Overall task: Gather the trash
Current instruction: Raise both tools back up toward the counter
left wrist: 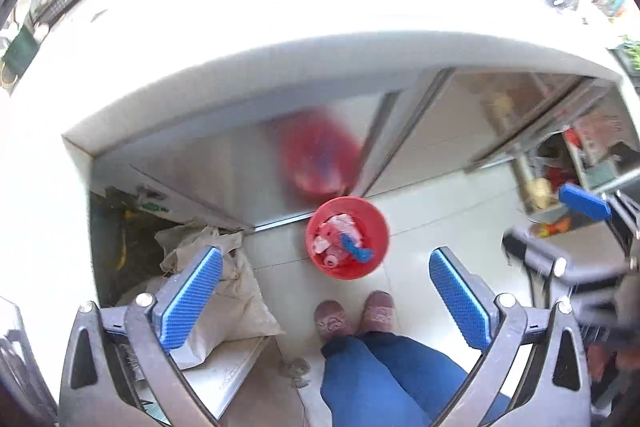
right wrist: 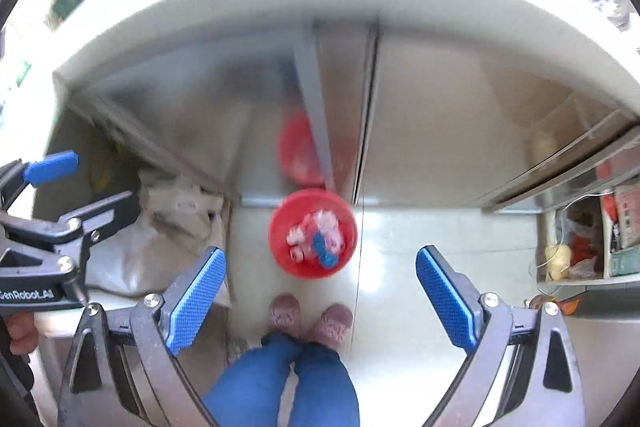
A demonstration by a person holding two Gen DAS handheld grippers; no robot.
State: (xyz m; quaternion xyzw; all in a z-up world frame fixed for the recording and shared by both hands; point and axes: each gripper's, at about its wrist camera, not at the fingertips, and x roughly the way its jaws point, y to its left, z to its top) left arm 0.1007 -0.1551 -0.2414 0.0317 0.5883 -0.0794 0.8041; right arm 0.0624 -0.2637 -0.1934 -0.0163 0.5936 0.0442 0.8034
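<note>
A red trash bin (left wrist: pixel 347 238) stands on the pale floor tiles below the counter, against a steel cabinet front. It holds crumpled pink and white paper (left wrist: pixel 334 233) and a blue scrap (left wrist: pixel 356 251). It also shows in the right wrist view (right wrist: pixel 313 233). My left gripper (left wrist: pixel 326 301) is open and empty, high above the floor, pointing down, with the bin between and beyond its blue pads. My right gripper (right wrist: pixel 320 301) is open and empty too, held beside the left at the same height.
The white counter edge (left wrist: pixel 320 63) curves across above the steel cabinet doors (right wrist: pixel 440 131). A crumpled tan sack (left wrist: pixel 228 287) lies on a low shelf at left. An open shelf with jars and bags (right wrist: pixel 580 239) is at right. The person's feet in pink slippers (left wrist: pixel 356 313) stand just before the bin.
</note>
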